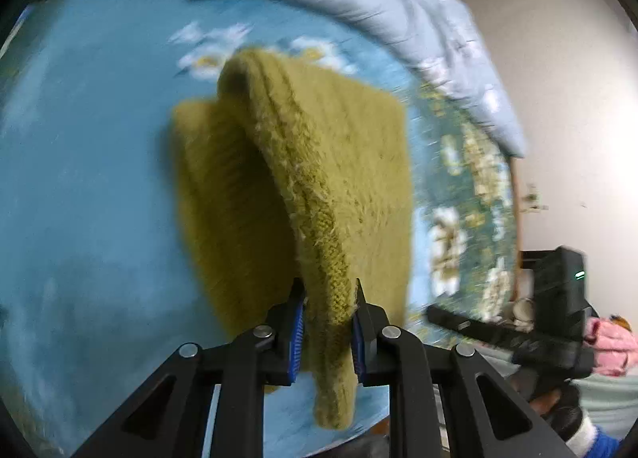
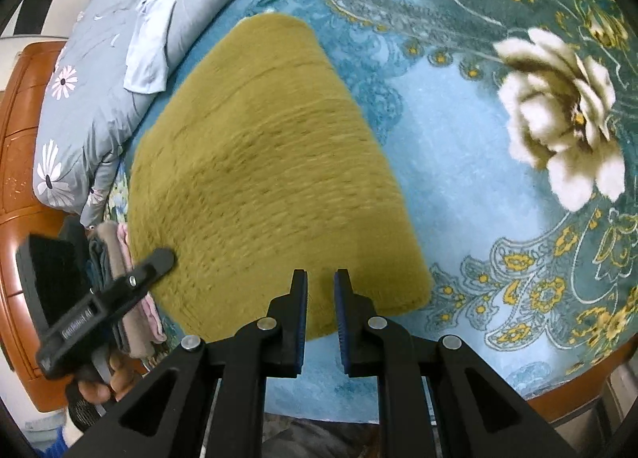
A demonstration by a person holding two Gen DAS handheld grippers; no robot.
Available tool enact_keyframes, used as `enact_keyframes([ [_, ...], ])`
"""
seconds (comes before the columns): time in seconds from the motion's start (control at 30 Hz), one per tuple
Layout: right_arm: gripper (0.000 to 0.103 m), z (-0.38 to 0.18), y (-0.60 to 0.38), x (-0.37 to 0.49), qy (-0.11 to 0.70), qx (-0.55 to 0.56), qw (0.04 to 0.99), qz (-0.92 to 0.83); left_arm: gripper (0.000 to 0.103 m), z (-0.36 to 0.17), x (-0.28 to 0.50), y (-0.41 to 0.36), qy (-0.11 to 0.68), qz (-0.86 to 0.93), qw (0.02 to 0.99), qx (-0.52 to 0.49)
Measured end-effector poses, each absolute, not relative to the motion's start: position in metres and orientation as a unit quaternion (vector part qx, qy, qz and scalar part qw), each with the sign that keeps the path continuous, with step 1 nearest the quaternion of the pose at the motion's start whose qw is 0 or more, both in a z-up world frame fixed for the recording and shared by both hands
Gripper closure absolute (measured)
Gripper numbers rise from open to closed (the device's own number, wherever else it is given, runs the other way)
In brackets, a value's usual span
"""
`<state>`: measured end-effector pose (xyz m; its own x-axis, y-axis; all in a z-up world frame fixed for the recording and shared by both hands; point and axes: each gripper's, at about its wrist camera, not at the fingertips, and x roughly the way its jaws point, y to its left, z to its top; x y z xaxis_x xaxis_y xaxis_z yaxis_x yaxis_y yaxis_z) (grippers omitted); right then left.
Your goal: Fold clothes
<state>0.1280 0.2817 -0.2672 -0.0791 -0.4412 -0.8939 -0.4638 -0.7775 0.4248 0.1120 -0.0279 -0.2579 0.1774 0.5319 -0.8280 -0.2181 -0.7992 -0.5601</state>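
An olive-green knitted sweater (image 1: 343, 163) lies partly folded on a blue flowered blanket (image 1: 87, 147). My left gripper (image 1: 329, 290) is shut on its ribbed edge and holds that edge lifted, so the knit hangs between the jaws. In the right wrist view the sweater (image 2: 263, 179) is a broad folded slab. My right gripper (image 2: 321, 278) is open and empty, just above the sweater's near edge. The left gripper (image 2: 155, 258) shows there at the sweater's left side. The right gripper's body (image 1: 558, 298) shows at the right of the left wrist view.
A grey-blue flowered duvet (image 2: 99, 71) is bunched along the far side of the bed. A stack of folded clothes (image 2: 119, 282) lies at the left by the wooden bed frame (image 2: 20, 179). The blanket (image 2: 478, 139) spreads to the right, with a large white flower (image 2: 558, 119).
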Motion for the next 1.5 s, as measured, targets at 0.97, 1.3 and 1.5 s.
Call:
enact_keyframes([
  [0.97,0.050,-0.325,0.291,0.161,0.395,-0.657,0.031,0.642,0.034,-0.280,-0.042,0.053,0.101,0.642,0.382,-0.657],
  [1.3,0.041,-0.348,0.278,0.127,0.362,-0.681,-0.062,0.634,0.024,-0.319,-0.043,0.022,0.050,0.565,0.390,-0.725],
  [1.5,0.075,-0.347,0.272,0.117,0.390,-0.691,-0.068,0.605,0.024,-0.320,-0.042,0.004,-0.002,0.575,0.373,-0.728],
])
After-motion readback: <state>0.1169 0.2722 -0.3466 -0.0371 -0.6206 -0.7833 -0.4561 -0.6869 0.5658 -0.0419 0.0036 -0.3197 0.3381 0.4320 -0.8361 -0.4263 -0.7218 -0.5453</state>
